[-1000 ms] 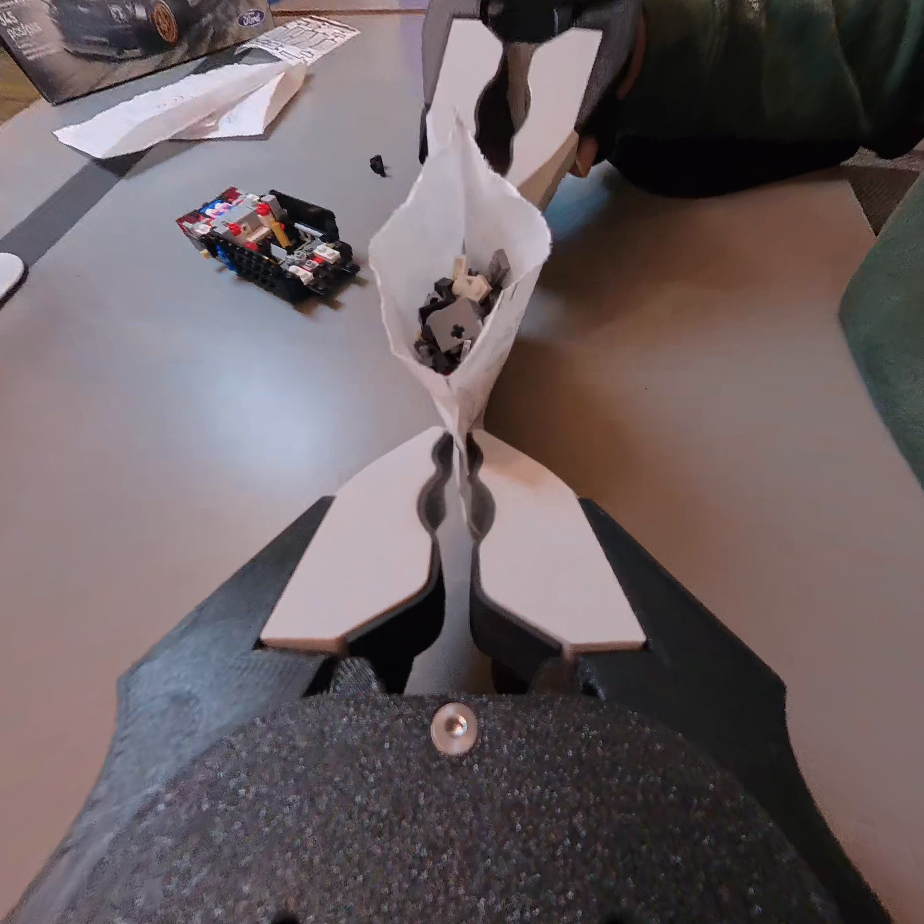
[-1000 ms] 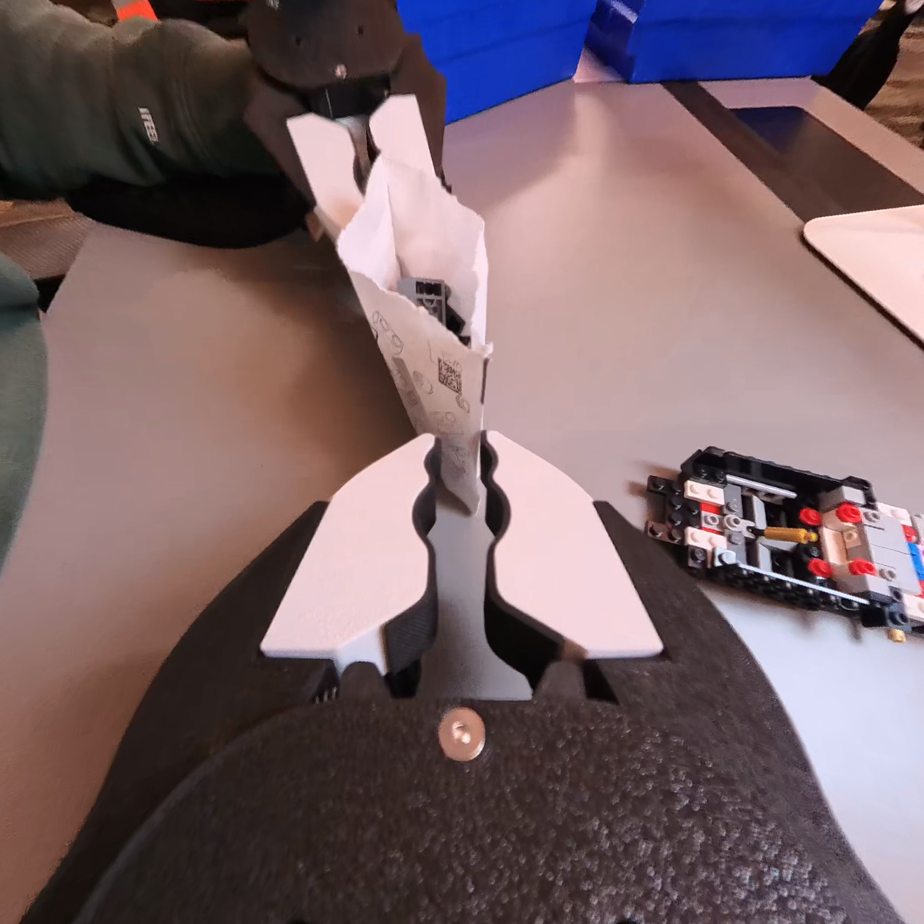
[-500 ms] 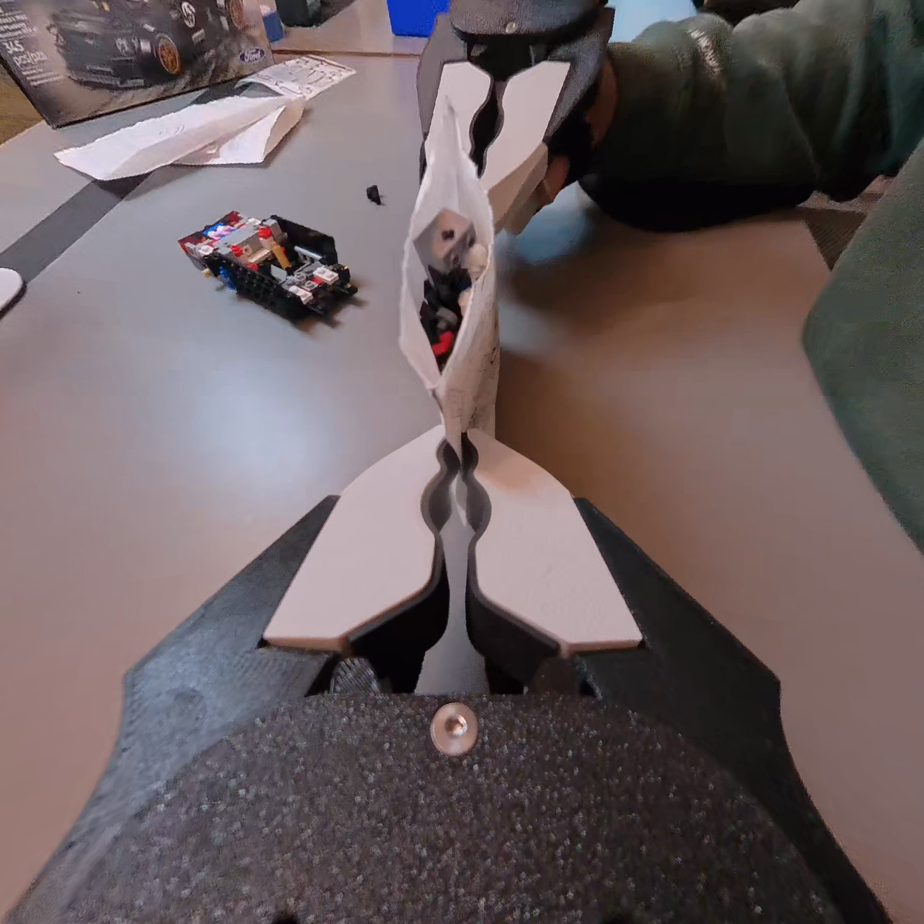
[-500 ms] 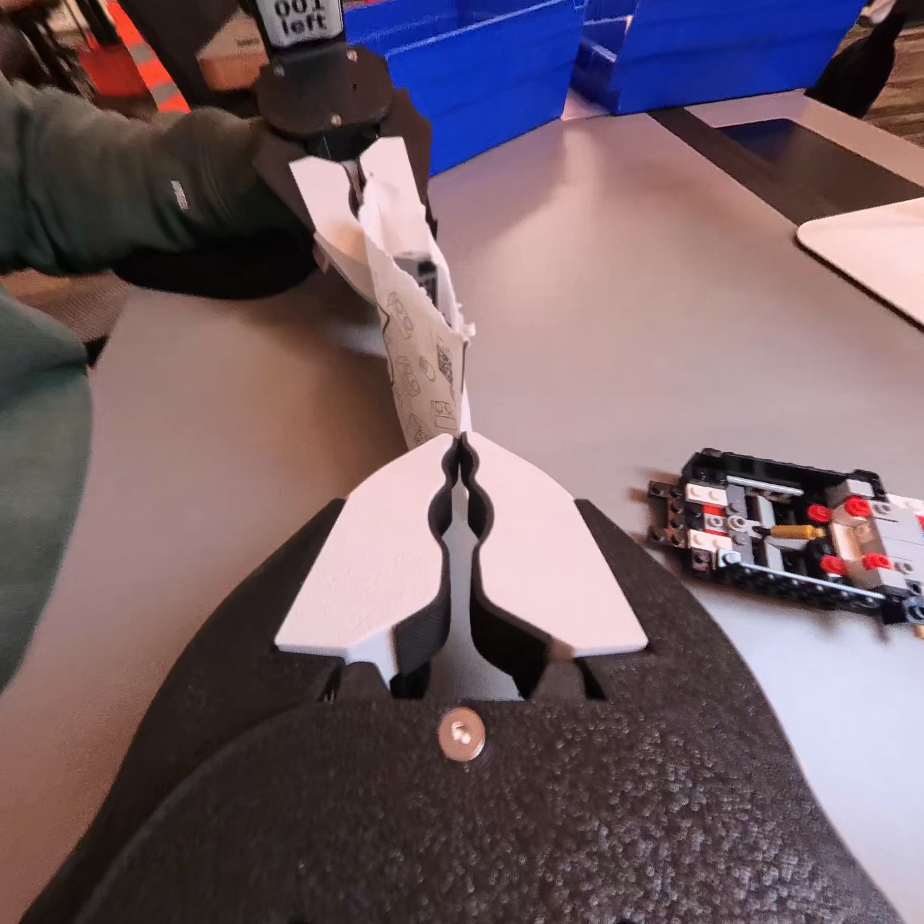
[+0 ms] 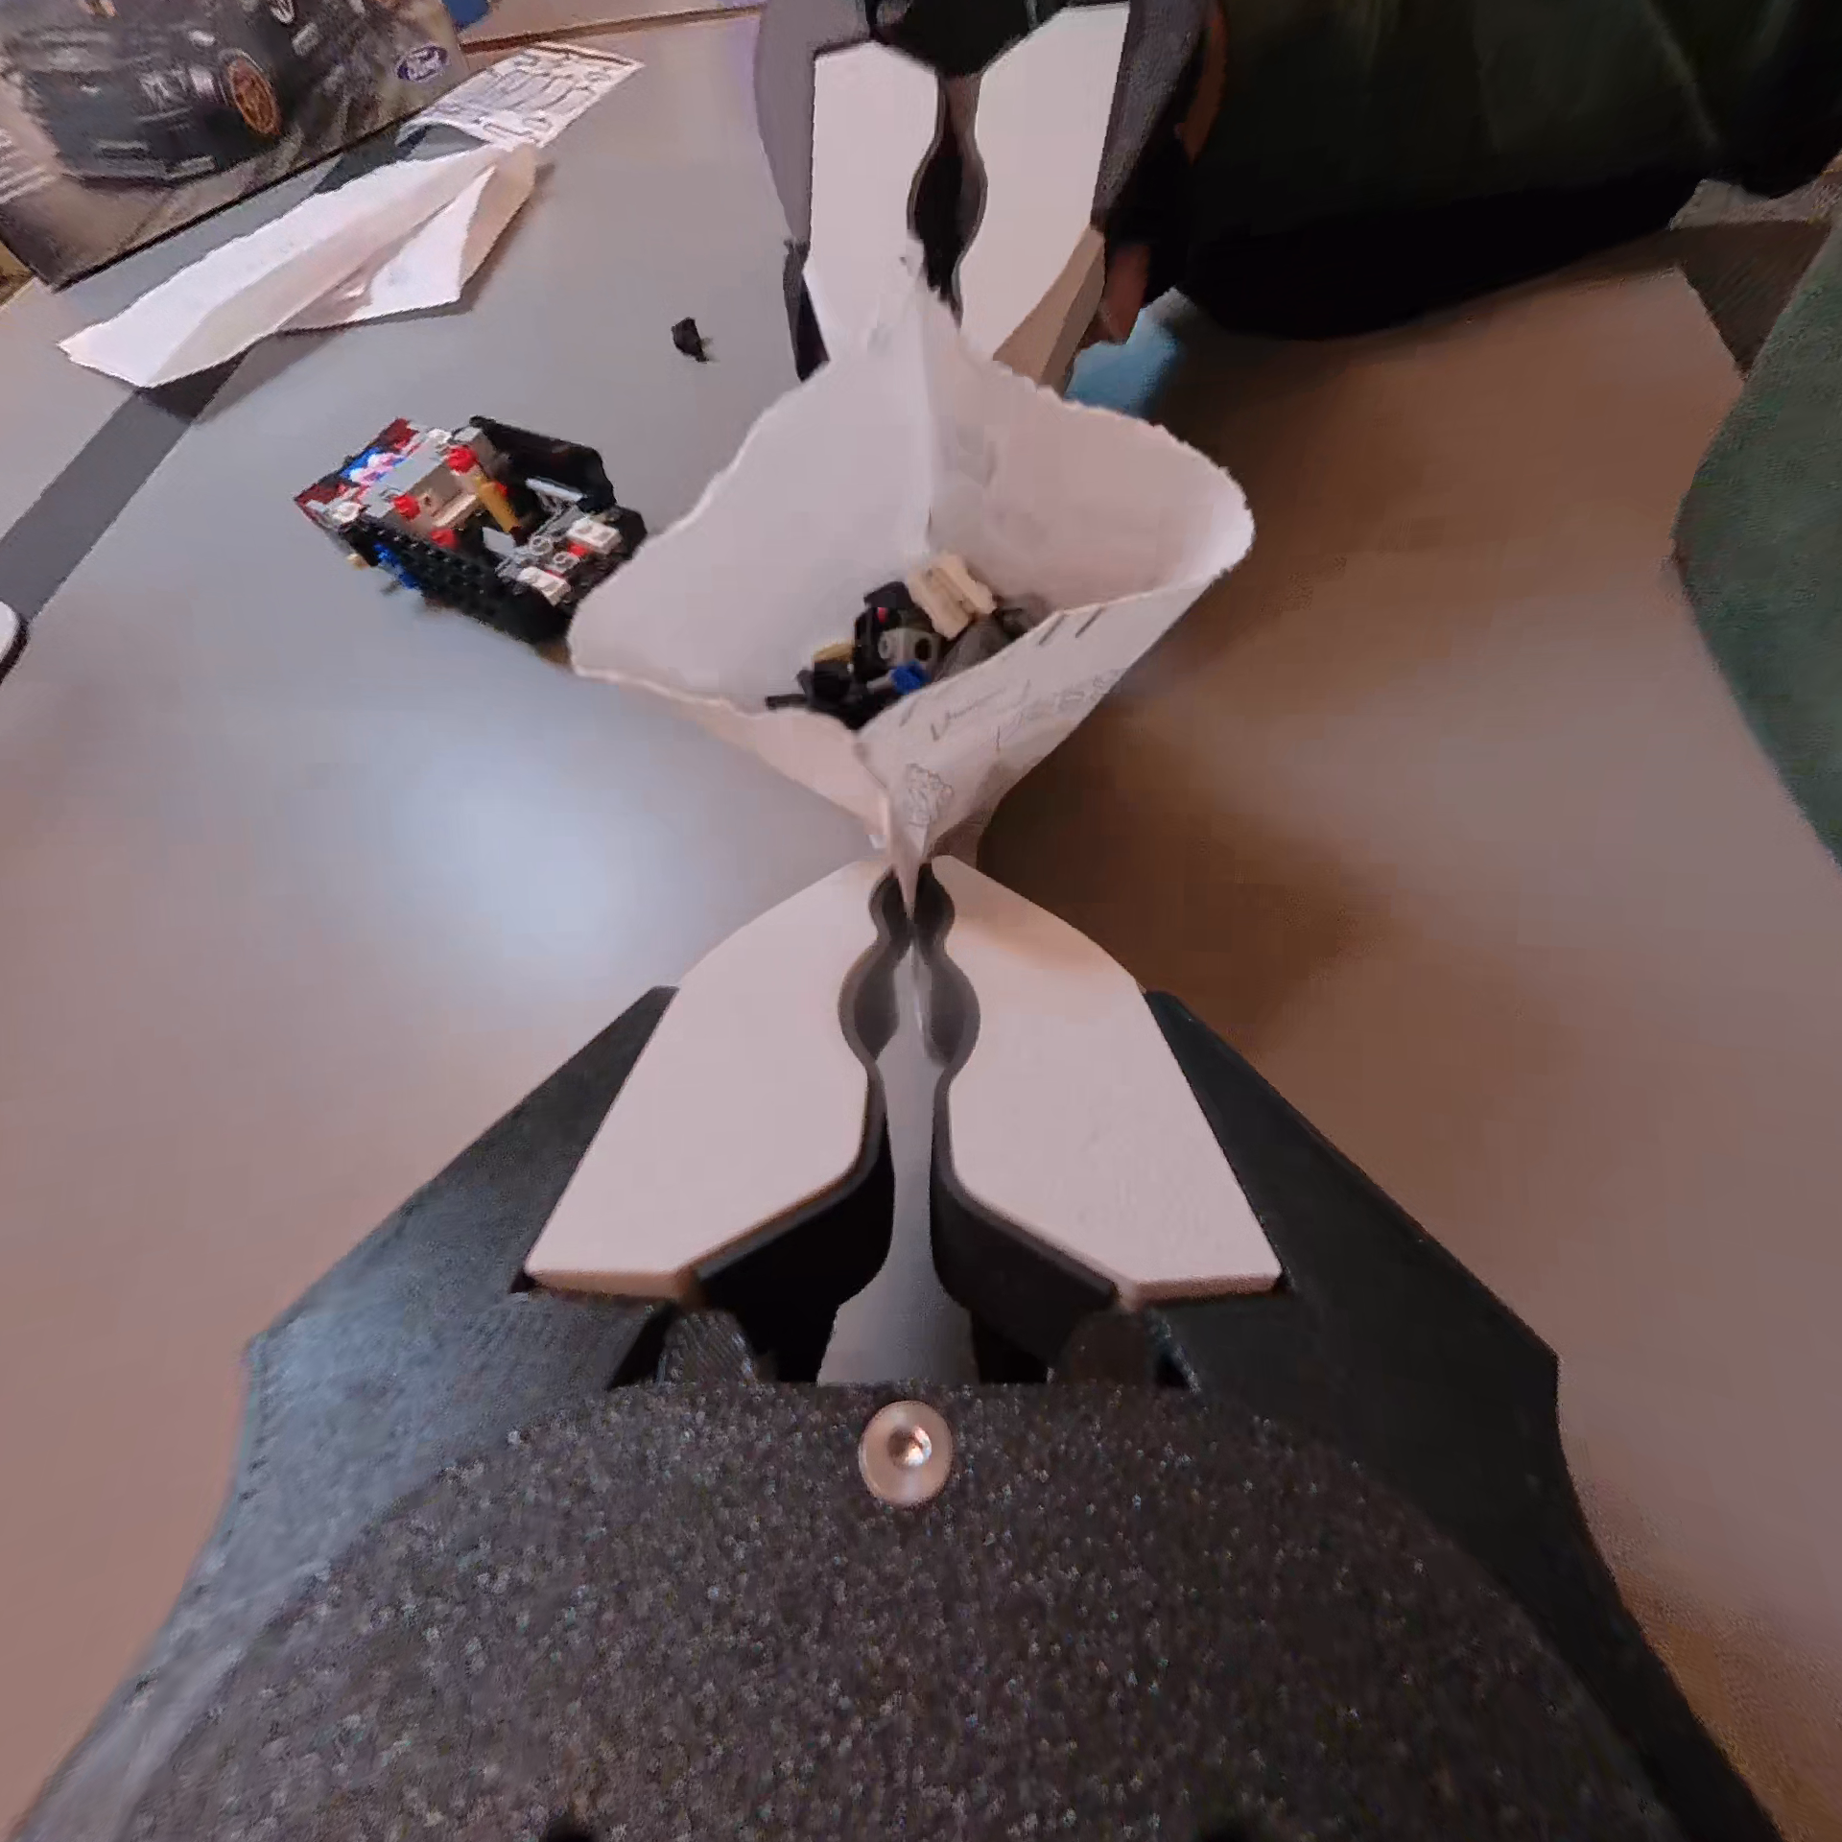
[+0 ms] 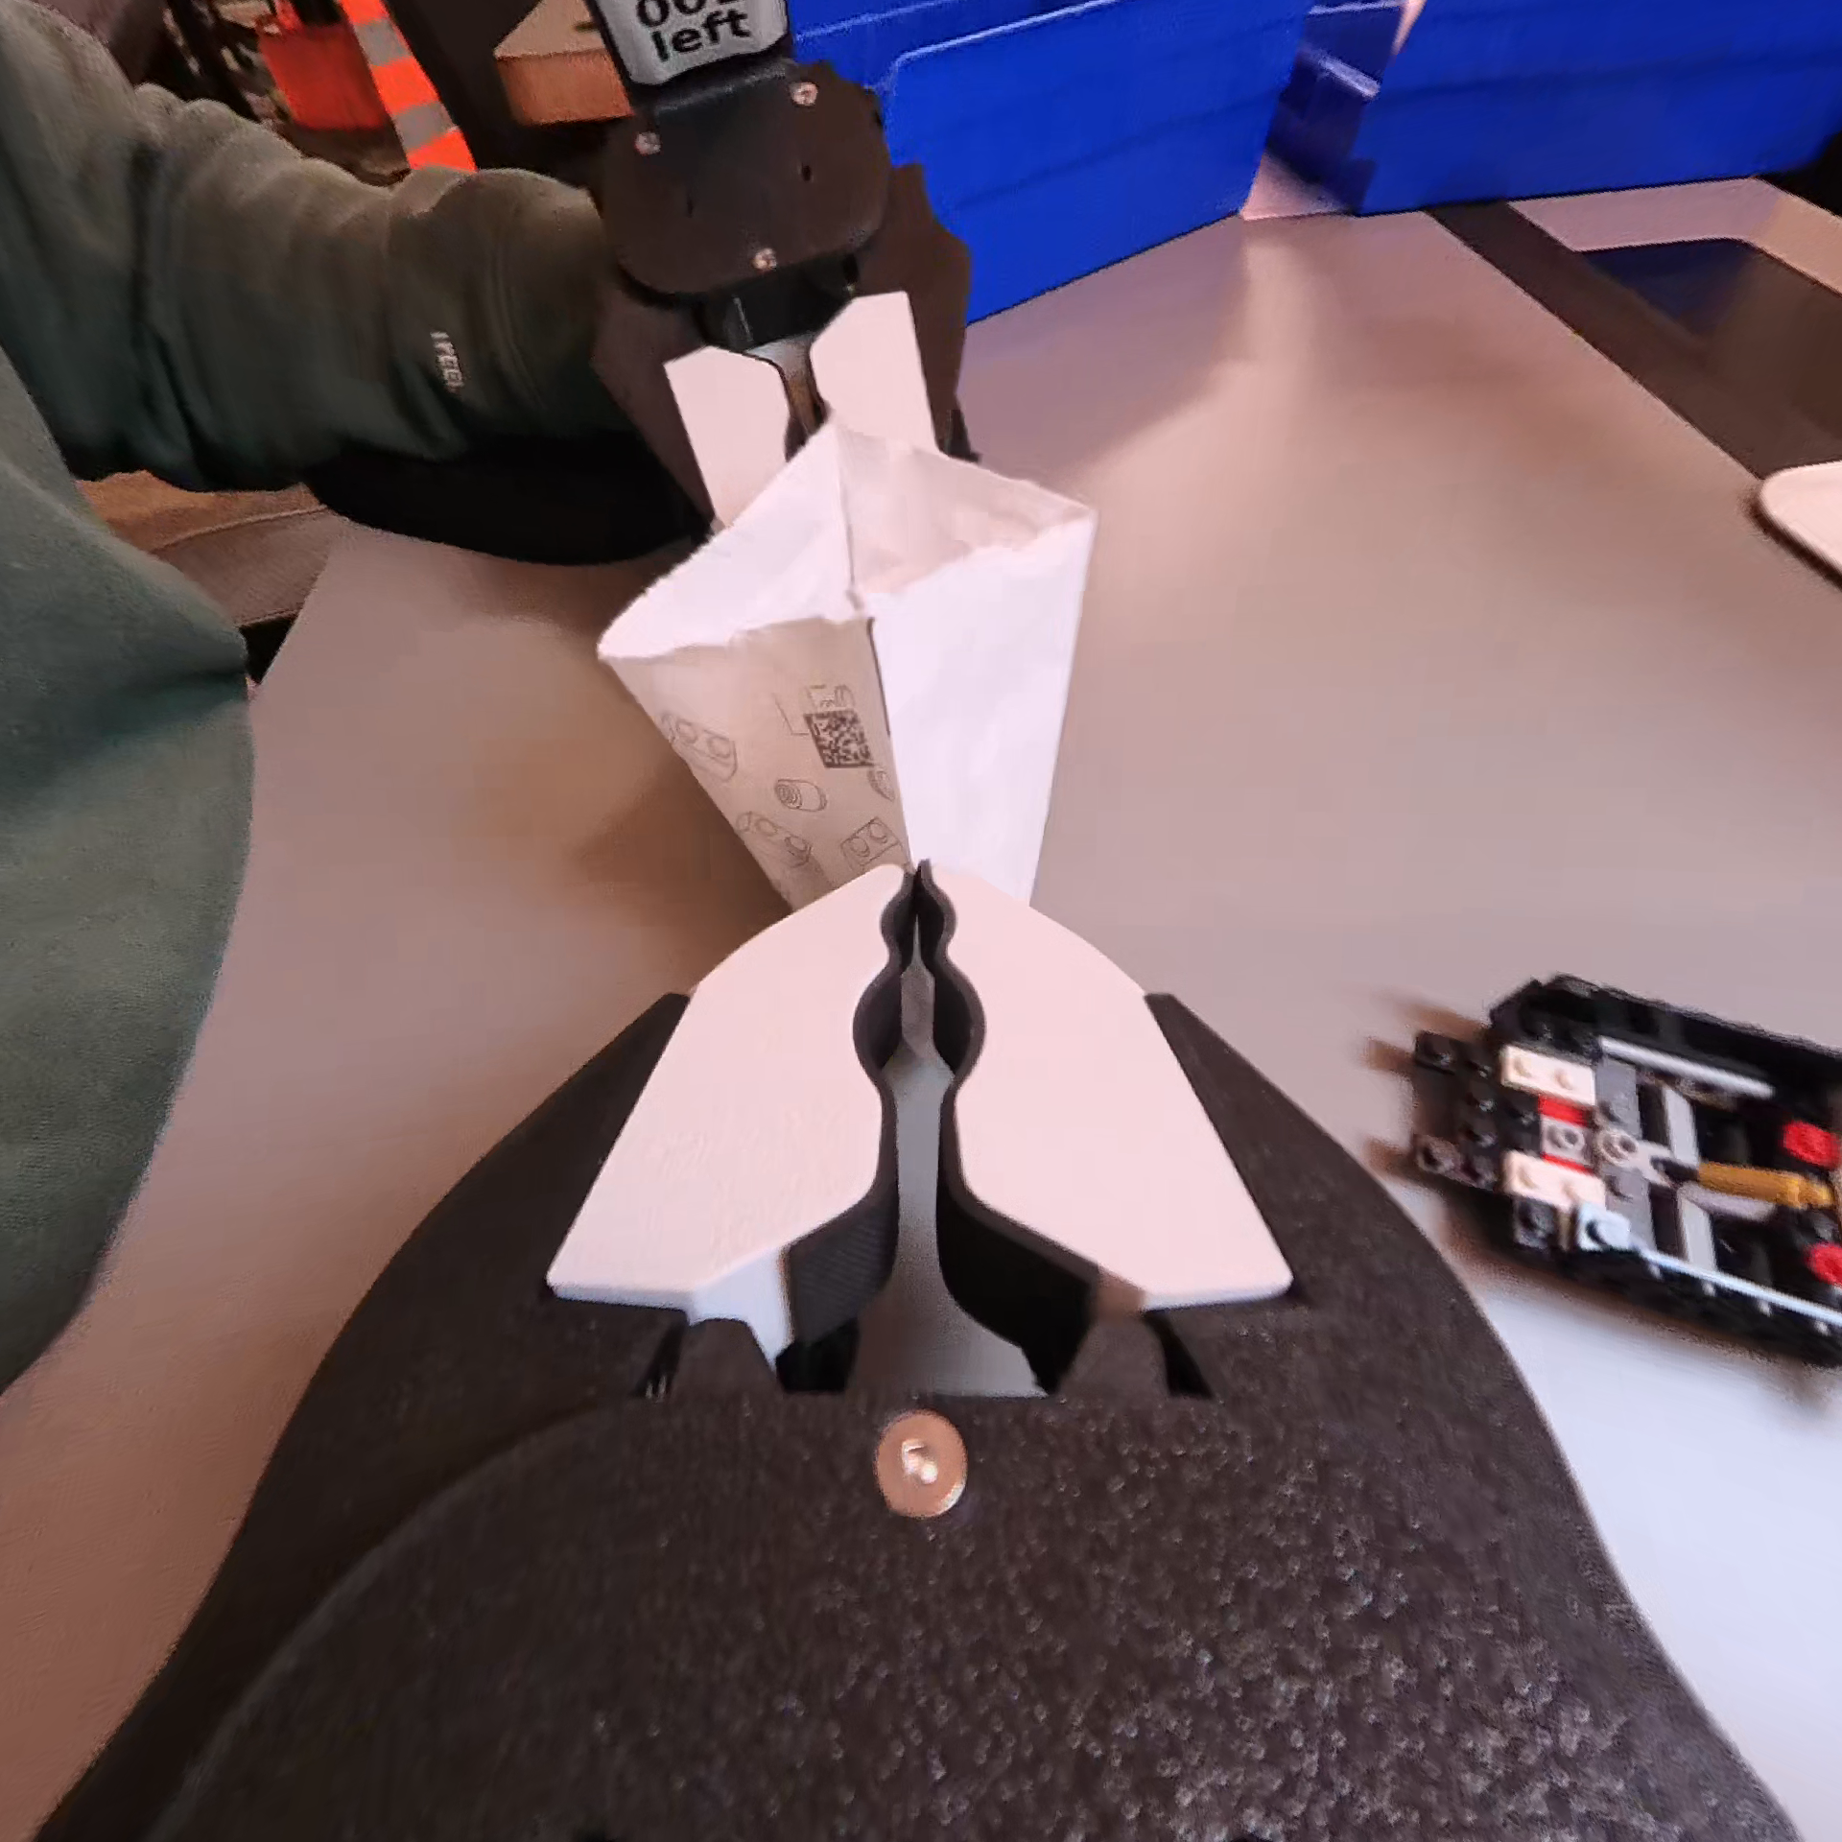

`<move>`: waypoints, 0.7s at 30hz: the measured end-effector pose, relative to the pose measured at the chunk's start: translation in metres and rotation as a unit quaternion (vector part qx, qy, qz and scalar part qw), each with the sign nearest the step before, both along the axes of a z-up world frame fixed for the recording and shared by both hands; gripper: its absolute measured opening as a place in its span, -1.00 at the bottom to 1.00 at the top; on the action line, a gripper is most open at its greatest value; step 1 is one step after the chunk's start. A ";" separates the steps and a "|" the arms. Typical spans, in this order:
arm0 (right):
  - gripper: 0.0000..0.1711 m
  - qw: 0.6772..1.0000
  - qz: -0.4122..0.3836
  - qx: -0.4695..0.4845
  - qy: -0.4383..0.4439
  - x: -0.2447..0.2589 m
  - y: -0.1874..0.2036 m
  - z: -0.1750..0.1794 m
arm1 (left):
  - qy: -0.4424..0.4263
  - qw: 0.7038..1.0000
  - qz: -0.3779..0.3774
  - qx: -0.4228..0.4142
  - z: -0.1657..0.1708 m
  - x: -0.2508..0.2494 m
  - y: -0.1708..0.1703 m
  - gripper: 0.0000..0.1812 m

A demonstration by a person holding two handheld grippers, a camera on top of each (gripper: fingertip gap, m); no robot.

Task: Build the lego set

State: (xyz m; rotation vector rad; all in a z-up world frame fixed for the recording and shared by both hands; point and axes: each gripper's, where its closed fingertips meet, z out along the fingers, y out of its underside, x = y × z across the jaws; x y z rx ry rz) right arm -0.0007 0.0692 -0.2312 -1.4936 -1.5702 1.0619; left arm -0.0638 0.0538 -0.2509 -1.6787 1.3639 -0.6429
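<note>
A white paper bag hangs open between my two grippers above the table. Several small lego pieces lie inside it. My left gripper is shut on one edge of the bag. My right gripper is shut on the opposite edge of the bag. Each gripper shows at the far end of the other's view: the right gripper and the left gripper. The partly built black lego car sits on the table to the left; in the right wrist view it lies at the right.
A torn white bag, a printed sheet and the set's box lie at the far left. A small black piece lies loose. Blue bins stand behind. A green sleeve holds the left gripper. The left gripper's tips are roughly 8 centimeters from the right gripper's. The partly built black lego car sits 15 centimeters or so from the ends of my right fingers. The right camera catches it too, in the right wrist view.
The bag's mouth was pinched narrow half a second ago and is now pulled wide open. Both grippers keep their hold on its edges.
</note>
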 end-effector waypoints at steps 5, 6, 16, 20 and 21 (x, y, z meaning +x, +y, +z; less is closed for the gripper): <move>-1.00 1.000 -0.023 -0.006 0.007 0.013 0.015 0.005 | -0.013 1.000 0.022 -0.001 0.007 -0.019 0.008 -0.99; -1.00 1.000 -0.026 -0.006 0.008 0.014 0.017 0.004 | -0.016 1.000 0.022 0.002 0.009 -0.019 0.008 -0.99; -1.00 1.000 0.003 -0.018 0.005 0.009 0.007 0.003 | -0.026 1.000 0.003 -0.010 0.017 -0.017 0.002 -0.98; -1.00 1.000 0.006 0.001 -0.014 0.006 0.002 -0.003 | -0.011 1.000 0.001 -0.011 0.011 -0.019 -0.001 -0.99; -1.00 1.000 0.003 0.001 -0.013 0.006 0.003 -0.004 | -0.013 1.000 -0.001 -0.015 0.009 -0.017 -0.003 -0.99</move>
